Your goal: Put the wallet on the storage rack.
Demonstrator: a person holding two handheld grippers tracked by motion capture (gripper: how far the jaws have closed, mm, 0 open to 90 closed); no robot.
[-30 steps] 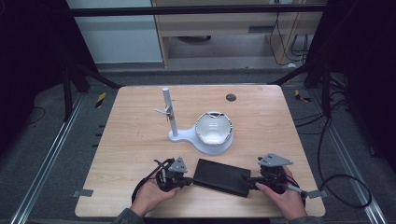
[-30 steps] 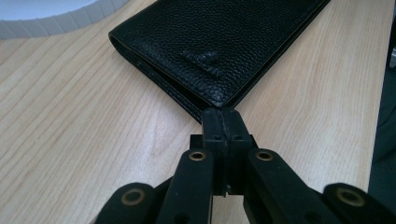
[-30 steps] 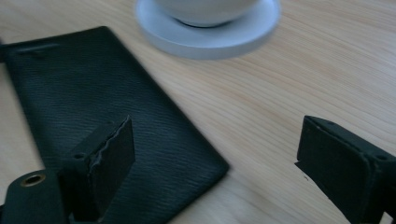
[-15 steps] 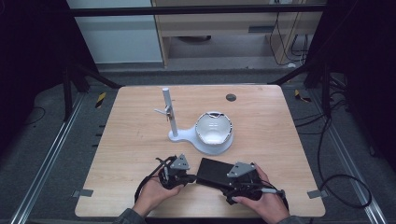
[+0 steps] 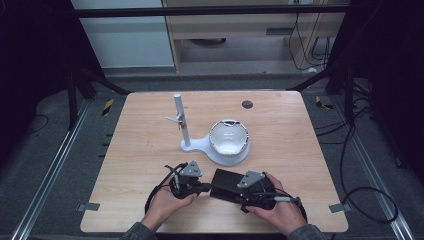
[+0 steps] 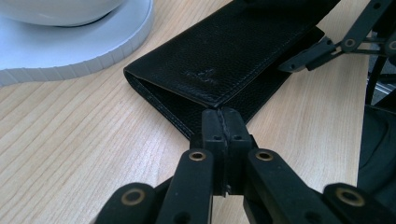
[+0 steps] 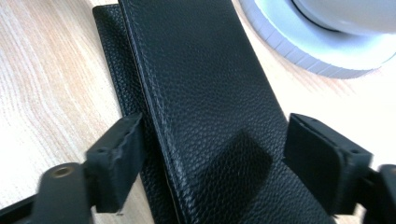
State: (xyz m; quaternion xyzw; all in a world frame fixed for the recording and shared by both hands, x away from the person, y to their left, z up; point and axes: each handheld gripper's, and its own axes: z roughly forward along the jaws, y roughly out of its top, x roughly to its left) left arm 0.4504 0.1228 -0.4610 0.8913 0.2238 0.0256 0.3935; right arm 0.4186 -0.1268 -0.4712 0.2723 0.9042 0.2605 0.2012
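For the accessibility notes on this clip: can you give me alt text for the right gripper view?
The right gripper straddles a black leather wallet lying on the wooden table, its two black jaws standing apart on either side, not pressing it. The white stand base curves across the upper right corner.

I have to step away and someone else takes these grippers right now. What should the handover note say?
Left gripper: shut, pinching the near corner edge of the black wallet.
Right gripper: open, jaws just closing, astride the wallet's other end, pads not pressing.
Wallet: flat on the table, folded shut, beside the white stand's base.
Done: left grip set.
Left: probably close the right jaws, then open or lift the wallet.
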